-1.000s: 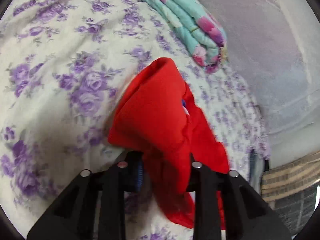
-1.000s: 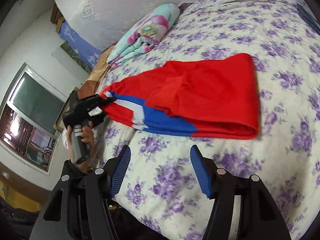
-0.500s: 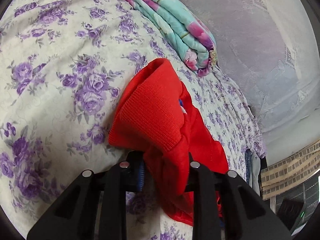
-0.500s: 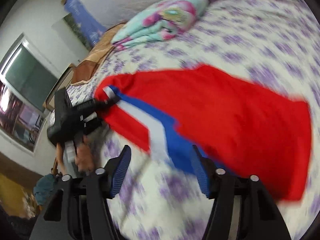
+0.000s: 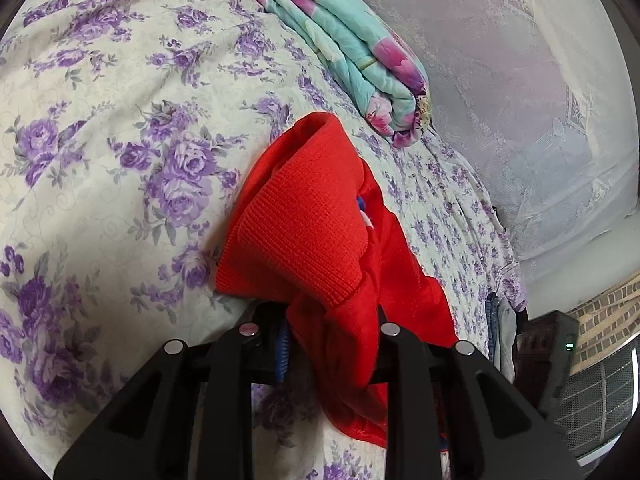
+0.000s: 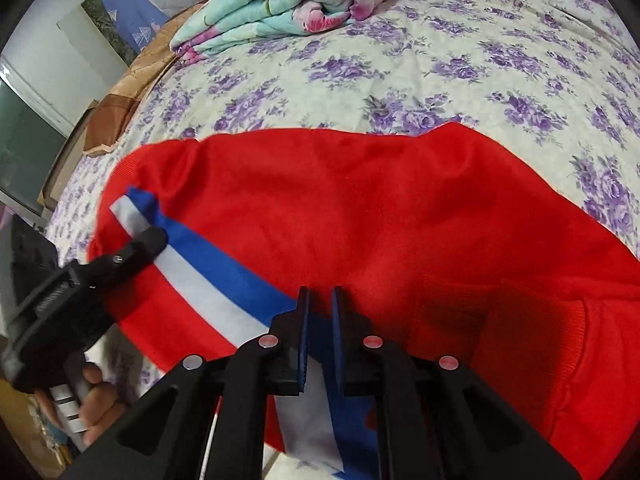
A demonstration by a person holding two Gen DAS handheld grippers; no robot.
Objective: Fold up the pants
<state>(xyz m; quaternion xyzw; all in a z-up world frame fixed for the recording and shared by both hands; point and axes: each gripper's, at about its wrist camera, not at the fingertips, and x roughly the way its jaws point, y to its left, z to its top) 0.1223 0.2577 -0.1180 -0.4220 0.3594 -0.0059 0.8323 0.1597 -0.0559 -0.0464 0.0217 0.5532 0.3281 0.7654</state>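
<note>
The red pants (image 6: 360, 208) with a blue and white side stripe (image 6: 208, 276) lie across the flowered bed. My left gripper (image 5: 332, 344) is shut on a ribbed red cuff (image 5: 304, 216) of the pants; it also shows in the right wrist view (image 6: 148, 240), pinching the stripe end. My right gripper (image 6: 319, 300) has its blue pads nearly together over the stripe at the pants' near edge, with fabric running between them.
A folded turquoise and pink quilt (image 6: 288, 0) lies at the far side of the bed (image 6: 460, 64). A lace curtain (image 5: 520, 92) hangs beyond it. The bed's edge and a brick wall (image 5: 600, 320) are at the right of the left wrist view.
My right gripper has moved in over the pants' near edge and closed from wide open to nearly shut on the stripe. My left gripper keeps hold of the cuff.
</note>
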